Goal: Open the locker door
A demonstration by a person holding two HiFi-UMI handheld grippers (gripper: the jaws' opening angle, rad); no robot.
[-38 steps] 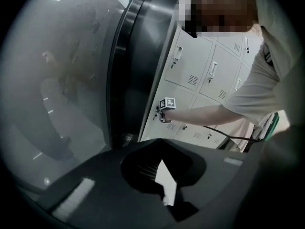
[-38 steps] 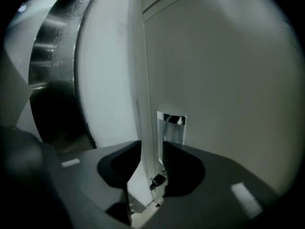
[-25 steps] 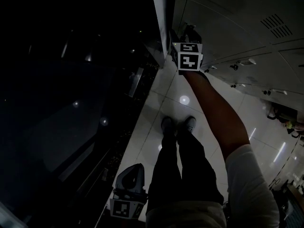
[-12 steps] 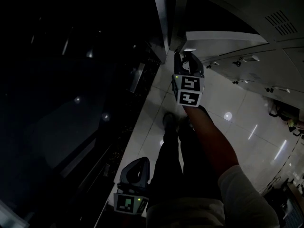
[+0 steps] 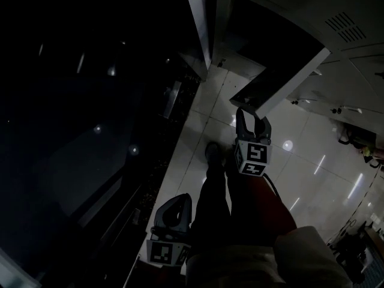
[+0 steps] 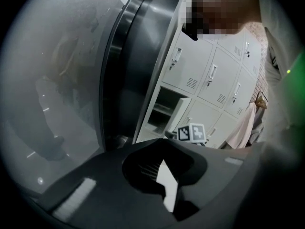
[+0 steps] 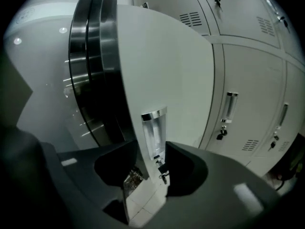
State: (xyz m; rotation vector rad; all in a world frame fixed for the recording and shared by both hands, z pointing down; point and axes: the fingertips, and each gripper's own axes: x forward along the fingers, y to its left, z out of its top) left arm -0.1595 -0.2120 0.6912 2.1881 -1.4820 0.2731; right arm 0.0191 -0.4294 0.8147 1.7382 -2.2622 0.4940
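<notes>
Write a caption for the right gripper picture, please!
Right gripper, jaws just opening wider, straddles the edge of the open locker door by its shiny handle.

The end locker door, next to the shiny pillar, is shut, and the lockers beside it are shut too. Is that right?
Not quite. The locker door is swung open, not shut, as the head view shows. The lockers beside it are shut, just as you said.

A glossy tiled floor [image 5: 207, 110] shows a round light reflection [image 5: 288, 145]. Closed pale lockers [image 7: 248, 89] stand in rows, with chrome handles [image 7: 227, 108], dangling keys [image 7: 220, 135] and louvred vents [image 7: 191, 19]. A brushed steel column [image 7: 90, 56] and a dark glass wall [image 5: 90, 137] stand beside them.
</notes>
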